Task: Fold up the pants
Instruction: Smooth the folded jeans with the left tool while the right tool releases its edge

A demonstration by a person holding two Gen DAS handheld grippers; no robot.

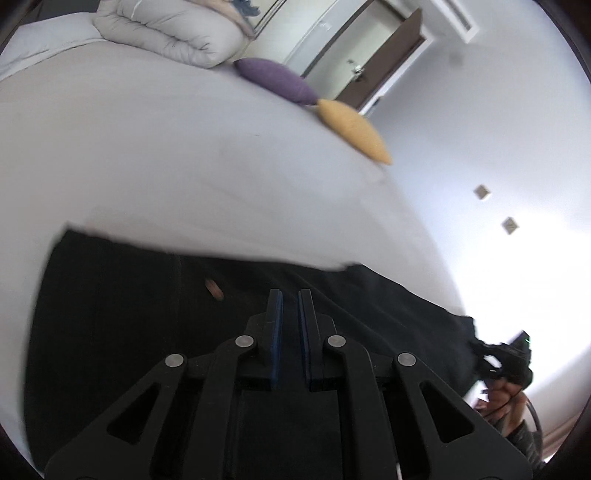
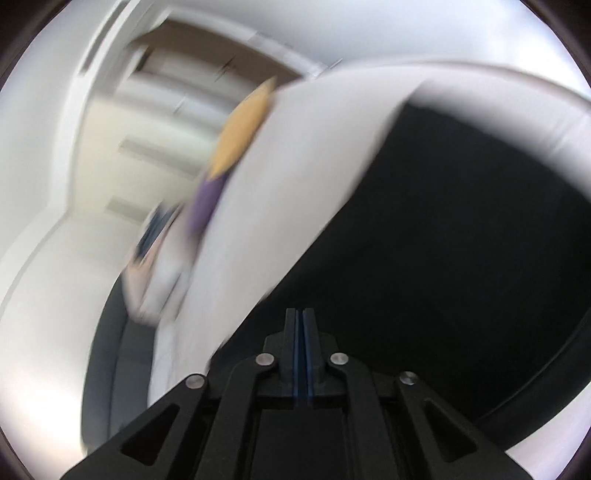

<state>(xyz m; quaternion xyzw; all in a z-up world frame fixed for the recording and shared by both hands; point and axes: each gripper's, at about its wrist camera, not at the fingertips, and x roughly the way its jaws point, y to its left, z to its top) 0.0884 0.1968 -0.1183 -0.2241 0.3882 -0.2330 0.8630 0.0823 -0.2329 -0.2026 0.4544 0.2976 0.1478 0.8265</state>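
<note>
Black pants (image 1: 122, 306) lie spread on a white bed (image 1: 166, 166). My left gripper (image 1: 290, 295) hovers over the pants with a narrow gap between its fingers and nothing in it. In the left wrist view the right gripper (image 1: 502, 358) is at the pants' right end by the bed edge, with black cloth at its tips. In the blurred right wrist view my right gripper (image 2: 300, 314) has its pads pressed together over the black pants (image 2: 443, 240). I cannot tell whether cloth is pinched there.
A folded white duvet (image 1: 170, 33) sits at the far end of the bed. A purple cushion (image 1: 277, 79) and a yellow cushion (image 1: 354, 131) lie along the right bed edge. A door (image 1: 391, 51) and white wall are beyond.
</note>
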